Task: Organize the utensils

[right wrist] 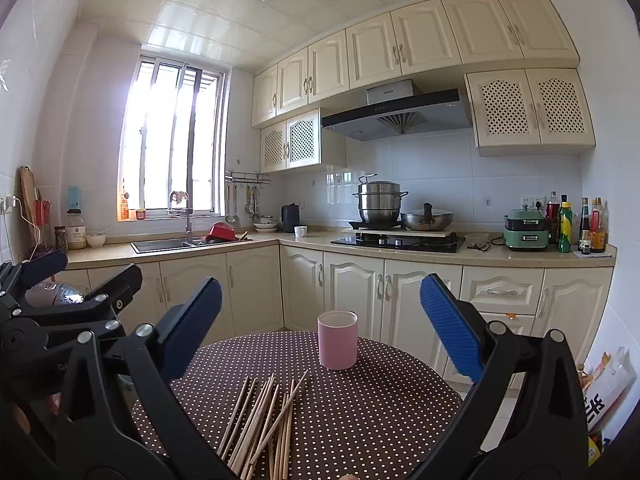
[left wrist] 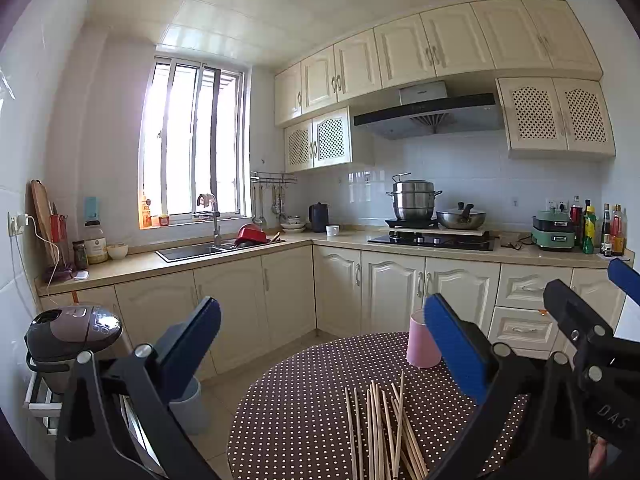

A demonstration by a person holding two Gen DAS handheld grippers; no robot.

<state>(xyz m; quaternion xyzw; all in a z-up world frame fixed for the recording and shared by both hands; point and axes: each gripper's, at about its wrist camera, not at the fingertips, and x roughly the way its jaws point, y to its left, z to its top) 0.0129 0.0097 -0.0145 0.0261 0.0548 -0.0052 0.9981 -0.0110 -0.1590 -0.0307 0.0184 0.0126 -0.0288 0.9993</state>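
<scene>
Both grippers are hovering above the near edge of the round table (right wrist: 360,420), the left gripper (left wrist: 320,356) and the right gripper (right wrist: 320,332) each standing released, jaws wide and empty. The chopsticks (right wrist: 260,420) are lying in a loose crossed pile at the near edge; the pink cup (right wrist: 337,339) is standing upright toward the far edge, well apart. Judged best: pinching one stick near its middle, keeping it level, then tipping it into the cup. The pile's near ends are running off-frame; the cup's interior is hidden.
</scene>
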